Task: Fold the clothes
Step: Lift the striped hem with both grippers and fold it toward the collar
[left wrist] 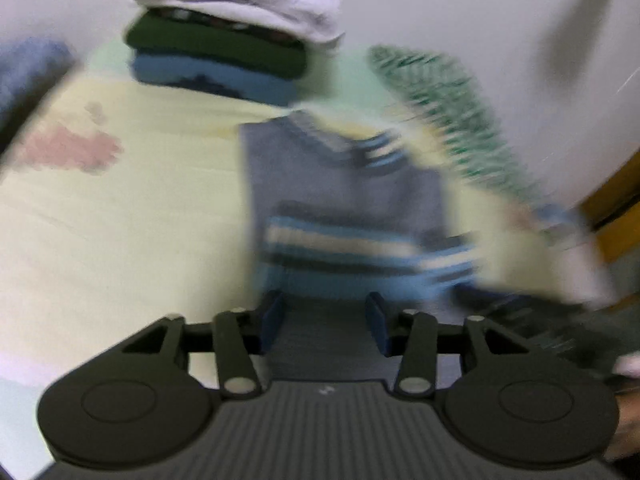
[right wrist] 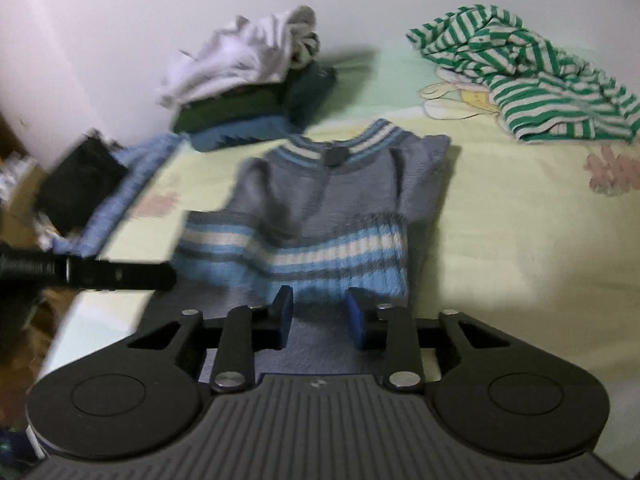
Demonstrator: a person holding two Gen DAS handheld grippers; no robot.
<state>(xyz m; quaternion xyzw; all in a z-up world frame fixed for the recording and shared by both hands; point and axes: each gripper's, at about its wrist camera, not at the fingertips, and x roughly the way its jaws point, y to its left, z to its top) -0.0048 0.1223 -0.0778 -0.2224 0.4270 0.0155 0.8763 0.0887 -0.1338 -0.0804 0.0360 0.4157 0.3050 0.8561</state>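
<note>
Both tools hover low over the near hem of a grey-blue knitted sweater: left tool (left wrist: 324, 322) and right tool (right wrist: 320, 316), each with its blue pads standing moderately apart and nothing caught between them. The sweater (right wrist: 320, 208) lies on a bed (right wrist: 500, 240) covered by a pale yellow-green sheet printed with cartoon figures. Its sleeves are turned in over the chest, so that the striped cuffs run across the body in one band, and the collar points toward the wall; this fits a garment partway through folding, though how far cannot be settled. Against the wall stands a stack of folded clothes (right wrist: 248, 96), white over green over blue, plausibly the place for finished pieces. To the right, well apart, a green-and-white striped garment (right wrist: 532, 84) lies crumpled, plausibly awaiting its turn. A dark bar enters the right wrist view from the left, probably part of the left tool. The left wrist view is blurred by motion. No brand, label or legible writing can be made out.
</note>
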